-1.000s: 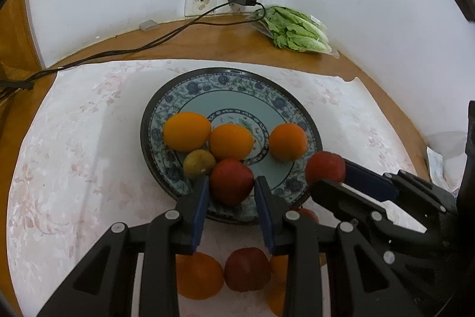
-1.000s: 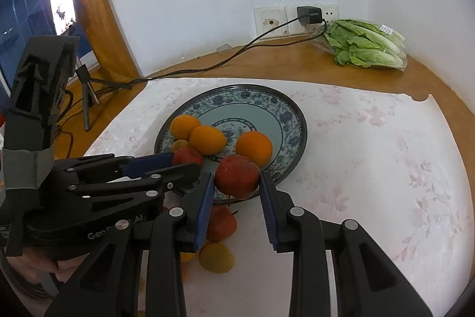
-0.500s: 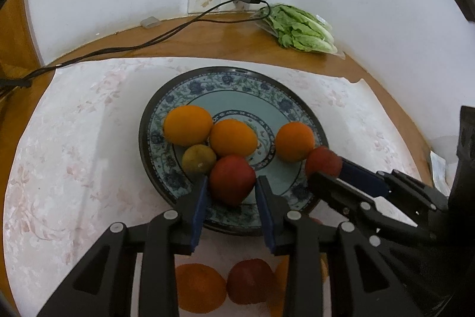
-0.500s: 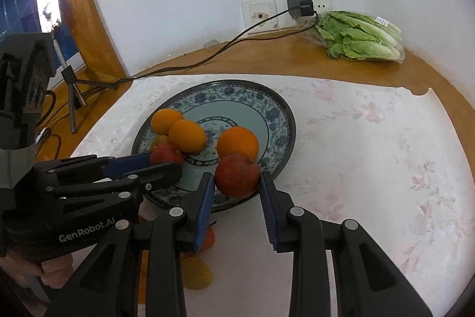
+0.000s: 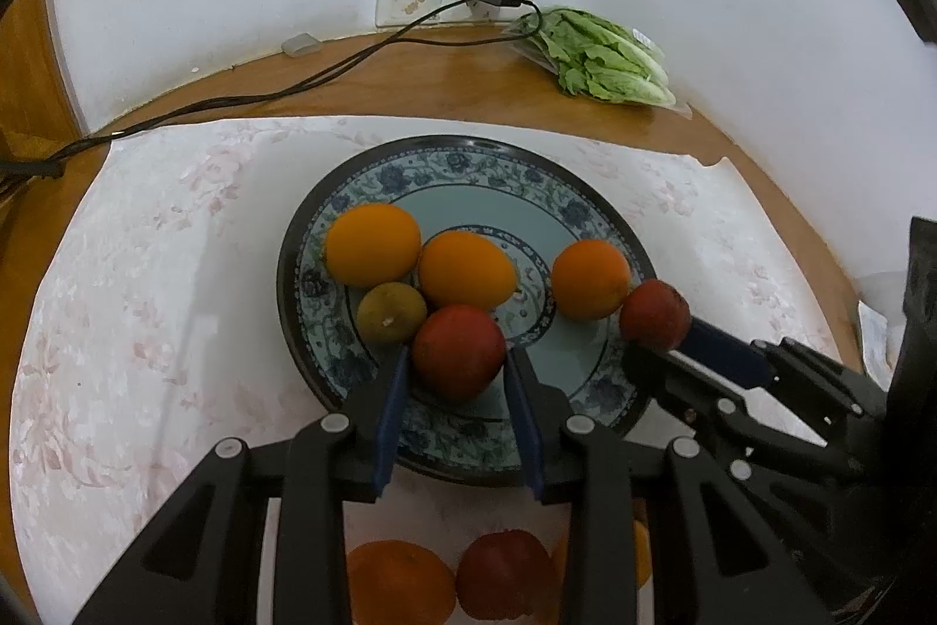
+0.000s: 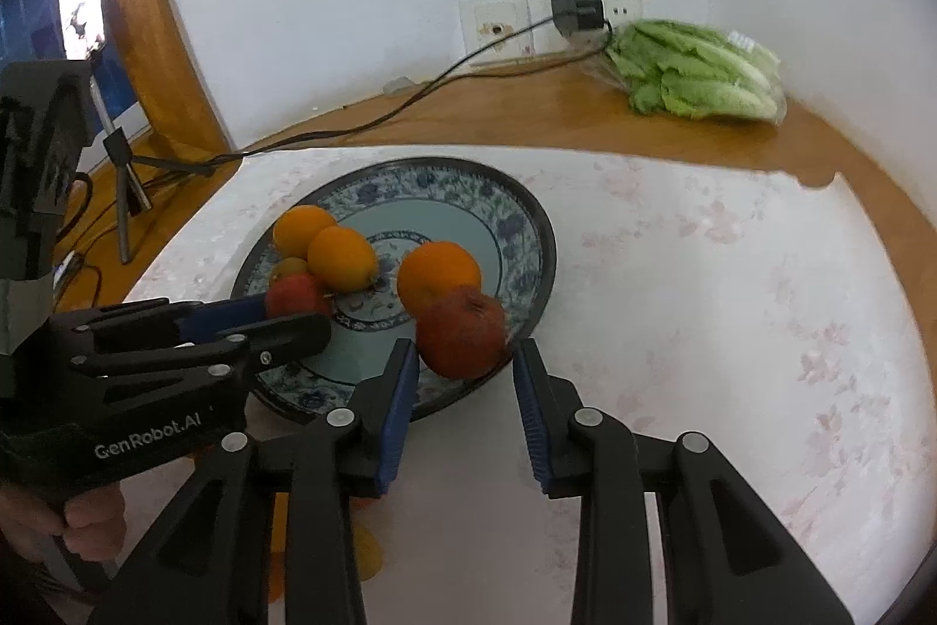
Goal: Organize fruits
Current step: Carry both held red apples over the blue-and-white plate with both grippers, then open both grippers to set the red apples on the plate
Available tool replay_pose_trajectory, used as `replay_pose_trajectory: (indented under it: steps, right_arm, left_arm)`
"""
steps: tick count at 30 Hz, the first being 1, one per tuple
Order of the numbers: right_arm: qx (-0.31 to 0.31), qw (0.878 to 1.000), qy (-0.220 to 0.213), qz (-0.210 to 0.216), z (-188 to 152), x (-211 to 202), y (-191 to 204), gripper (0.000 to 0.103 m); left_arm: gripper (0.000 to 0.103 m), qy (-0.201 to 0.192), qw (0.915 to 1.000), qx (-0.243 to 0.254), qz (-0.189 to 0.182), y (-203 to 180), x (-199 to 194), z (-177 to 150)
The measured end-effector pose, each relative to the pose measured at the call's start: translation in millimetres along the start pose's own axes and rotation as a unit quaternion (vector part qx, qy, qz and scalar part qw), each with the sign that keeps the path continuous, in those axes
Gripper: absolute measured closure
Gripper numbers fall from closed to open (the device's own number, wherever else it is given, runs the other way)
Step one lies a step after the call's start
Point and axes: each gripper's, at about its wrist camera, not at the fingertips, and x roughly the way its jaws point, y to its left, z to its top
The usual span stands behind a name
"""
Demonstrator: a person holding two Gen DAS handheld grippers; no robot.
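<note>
- Both grippers carry a fruit at the near edge of the patterned plate [image 5: 468,168], and the main risk is a roll: the plate is shallow and round fruit let go on its sloped rim could run back onto the white cloth [image 5: 146,273].
- The left gripper [image 5: 457,367] pinches a red apple [image 5: 458,349] between its blue pads. The apple sits over the near part of the plate, touching or nearly touching a small greenish citrus [image 5: 391,311] on its left and an orange [image 5: 467,269] just beyond — a careless release could nudge these and set the cluster sliding.
- The right gripper [image 6: 465,361] pinches a second red apple [image 6: 462,332], which is seen against the plate's near right rim, just in front of a lone orange [image 6: 438,276]. Whether it rests on the plate yet I cannot tell. Released here, it seems likely to tip outward off the rim.
- The two grippers stand close side by side, so a collision is possible if either swings inward.
- More fruit — an orange [image 5: 398,584] and another apple [image 5: 506,575] — lies on the cloth near the person, under the left gripper, not yet on the plate; a dropped apple could knock them toward the desk [image 5: 410,80] edge.
</note>
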Motion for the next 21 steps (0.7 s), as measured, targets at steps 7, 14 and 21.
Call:
replay_pose_trajectory:
  steps: [7,14,21]
  right_arm:
    - [0.011,1.000,0.002,0.002,-2,2,-4,0.069]
    - [0.025,1.000,-0.003,0.008,-3,-5,-7,0.062]
    - [0.022,1.000,-0.014,0.015,-7,-26,0,0.060]
  left_arm:
    - [0.062,-0.001,0.9999,0.013,0.008,-5,2,0]
    - [0.045,-0.001,0.9997,0.020,0.015,-10,-4,-4]
    - [0.044,-0.011,0.9997,0.019,0.014,-10,-26,-9]
